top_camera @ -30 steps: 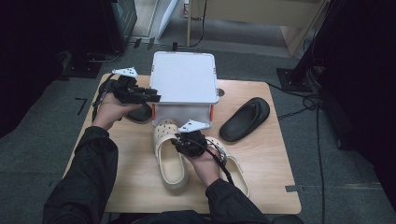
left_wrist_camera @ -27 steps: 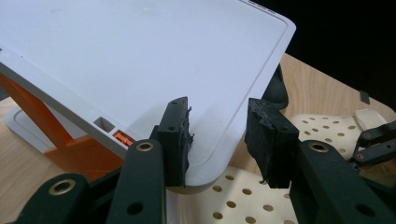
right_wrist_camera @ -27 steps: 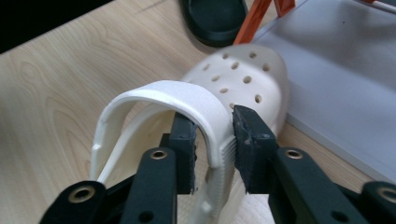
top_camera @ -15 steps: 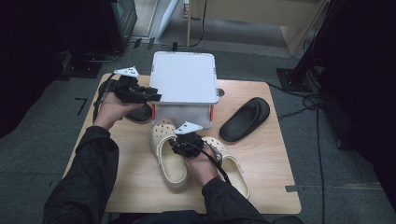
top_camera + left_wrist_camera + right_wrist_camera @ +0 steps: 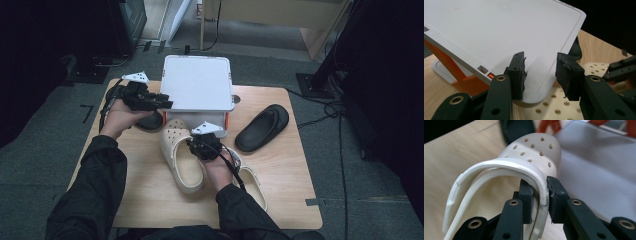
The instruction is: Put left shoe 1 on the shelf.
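High view: right gripper (image 5: 201, 145) pinches cream clog (image 5: 181, 159) beside white box (image 5: 198, 83); left gripper (image 5: 161, 102) spread.

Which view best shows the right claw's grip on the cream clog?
The right gripper view: the right claw pinches the cream clog by its side wall and strap. The high view shows it whole, the hand hiding the pinch. The left gripper view catches its perforated toe.
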`<state>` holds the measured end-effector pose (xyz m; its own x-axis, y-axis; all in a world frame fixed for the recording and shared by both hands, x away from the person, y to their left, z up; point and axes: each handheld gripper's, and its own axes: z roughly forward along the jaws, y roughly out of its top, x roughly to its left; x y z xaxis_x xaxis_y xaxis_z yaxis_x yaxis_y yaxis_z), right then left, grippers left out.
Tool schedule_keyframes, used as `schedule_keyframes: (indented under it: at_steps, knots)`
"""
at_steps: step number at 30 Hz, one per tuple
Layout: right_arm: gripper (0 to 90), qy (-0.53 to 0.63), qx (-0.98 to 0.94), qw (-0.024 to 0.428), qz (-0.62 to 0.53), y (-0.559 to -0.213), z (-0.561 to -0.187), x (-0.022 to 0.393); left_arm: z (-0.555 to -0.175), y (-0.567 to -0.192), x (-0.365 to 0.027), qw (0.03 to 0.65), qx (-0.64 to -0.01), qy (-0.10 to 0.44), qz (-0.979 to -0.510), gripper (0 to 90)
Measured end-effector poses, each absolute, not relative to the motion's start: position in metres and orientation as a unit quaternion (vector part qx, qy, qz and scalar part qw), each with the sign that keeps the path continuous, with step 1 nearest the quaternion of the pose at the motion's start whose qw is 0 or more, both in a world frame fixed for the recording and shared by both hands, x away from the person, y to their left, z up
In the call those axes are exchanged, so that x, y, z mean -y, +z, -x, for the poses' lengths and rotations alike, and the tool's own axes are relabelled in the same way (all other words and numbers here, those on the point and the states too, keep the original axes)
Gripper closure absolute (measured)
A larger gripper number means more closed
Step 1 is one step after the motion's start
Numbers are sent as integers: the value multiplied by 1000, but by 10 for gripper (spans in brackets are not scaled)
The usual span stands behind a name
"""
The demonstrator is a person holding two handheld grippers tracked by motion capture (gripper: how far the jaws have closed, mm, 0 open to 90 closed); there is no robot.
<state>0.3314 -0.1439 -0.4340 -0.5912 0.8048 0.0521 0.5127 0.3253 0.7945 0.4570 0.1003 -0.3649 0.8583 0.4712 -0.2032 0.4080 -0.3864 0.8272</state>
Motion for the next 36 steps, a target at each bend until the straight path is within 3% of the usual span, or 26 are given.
schedule_keyframes:
  at_steps: [7,14,24,28,36]
  knots:
    - [751,395,-778,207,-442,-435,-356,142,-457,-365,-101,488,-263,32,-832,592]
    - [738,402,-760,198,-470,-445,-373,135,-457,-366,-101,490,-261,32,-831,591]
    - [578,414,-767,186,-454,-433,-359,142,-456,-365,-100,487,-260,38,-833,591]
    - [583,430,-763,170,-451,-425,-351,150,-456,-365,-100,487,-260,38,-833,591]
    - [686,454,-775,137,-418,-420,-316,164,-455,-366,-100,489,-261,39,-832,591]
